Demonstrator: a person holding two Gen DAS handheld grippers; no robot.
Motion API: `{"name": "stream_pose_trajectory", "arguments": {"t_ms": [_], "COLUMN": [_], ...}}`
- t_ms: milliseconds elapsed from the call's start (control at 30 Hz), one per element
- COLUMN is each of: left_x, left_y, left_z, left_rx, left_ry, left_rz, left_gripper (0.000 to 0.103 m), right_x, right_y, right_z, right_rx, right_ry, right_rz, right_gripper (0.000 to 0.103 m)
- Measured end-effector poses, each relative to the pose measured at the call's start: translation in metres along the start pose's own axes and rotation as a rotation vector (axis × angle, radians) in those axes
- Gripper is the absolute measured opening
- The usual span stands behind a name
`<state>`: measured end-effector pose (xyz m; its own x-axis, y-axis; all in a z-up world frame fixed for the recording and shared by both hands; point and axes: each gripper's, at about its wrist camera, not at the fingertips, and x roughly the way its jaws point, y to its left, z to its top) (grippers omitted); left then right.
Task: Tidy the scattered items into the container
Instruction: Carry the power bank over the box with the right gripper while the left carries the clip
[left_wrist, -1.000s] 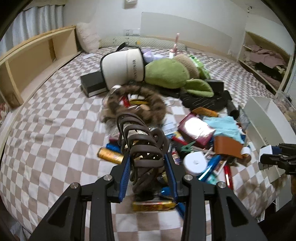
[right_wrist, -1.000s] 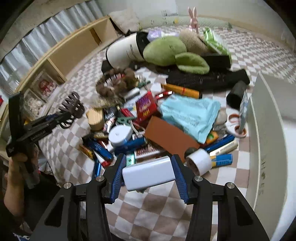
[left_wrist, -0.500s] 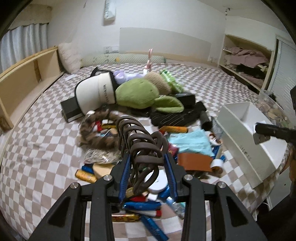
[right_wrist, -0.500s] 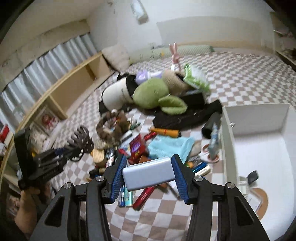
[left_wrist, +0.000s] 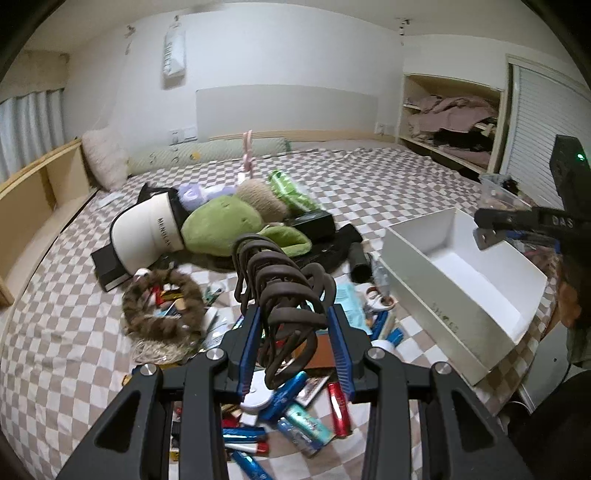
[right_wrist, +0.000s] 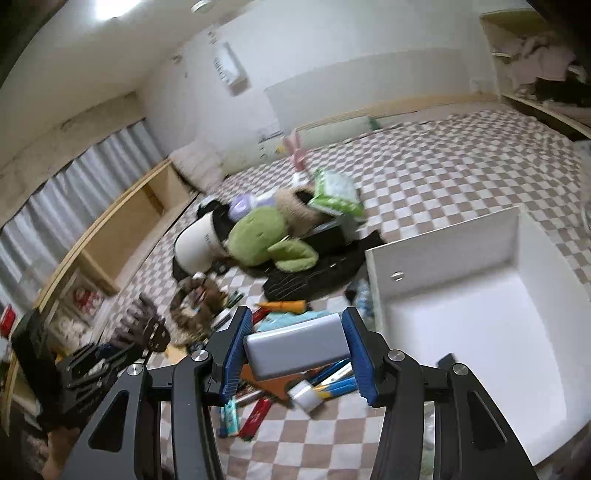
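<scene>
My left gripper (left_wrist: 293, 332) is shut on a brown hair claw clip (left_wrist: 284, 284), held above the pile of scattered items (left_wrist: 295, 402) on the checkered bed. My right gripper (right_wrist: 297, 350) is shut on a white power bank (right_wrist: 297, 349), raised just left of the white box (right_wrist: 480, 317). That white box also shows in the left wrist view (left_wrist: 461, 284) to the right of the pile, with my right gripper (left_wrist: 491, 230) over it. In the right wrist view the left gripper (right_wrist: 136, 332) with the clip is at lower left.
A white cap (left_wrist: 147, 232), green plush toy (left_wrist: 221, 225), black cloth (right_wrist: 314, 273), fur scrunchie (left_wrist: 162, 306) and several tubes and pens lie on the bed. A wooden shelf (left_wrist: 37, 184) runs along the left side. An open cupboard (left_wrist: 450, 125) stands at far right.
Both grippers have risen and tilted up with their items. The right gripper has moved towards the white box, which now fills more of its view.
</scene>
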<state>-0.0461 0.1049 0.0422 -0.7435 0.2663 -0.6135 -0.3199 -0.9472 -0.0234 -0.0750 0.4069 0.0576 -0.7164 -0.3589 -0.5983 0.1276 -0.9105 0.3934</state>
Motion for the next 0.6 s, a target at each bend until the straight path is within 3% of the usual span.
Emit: {"name": "stream_pose_trajectory", "arguments": {"t_ms": [200,600], "left_x": [0.010,0.047], "left_y": [-0.028,-0.100], "left_z": [0.009,0.037], "left_rx": [0.042,0.065], "left_ry": [-0.020,-0.012], "left_rz": [-0.024,-0.203], "left_gripper": [0.036,0.036], "right_x": [-0.013,-0.004], "right_y": [-0.049,-0.114], "right_z": [0.003,-0.025], "right_rx": [0.106,0.206], "right_ry": [-0.028,0.111], "right_rz": [-0.075,-0.213], "right_gripper": [0.051,0.051]}}
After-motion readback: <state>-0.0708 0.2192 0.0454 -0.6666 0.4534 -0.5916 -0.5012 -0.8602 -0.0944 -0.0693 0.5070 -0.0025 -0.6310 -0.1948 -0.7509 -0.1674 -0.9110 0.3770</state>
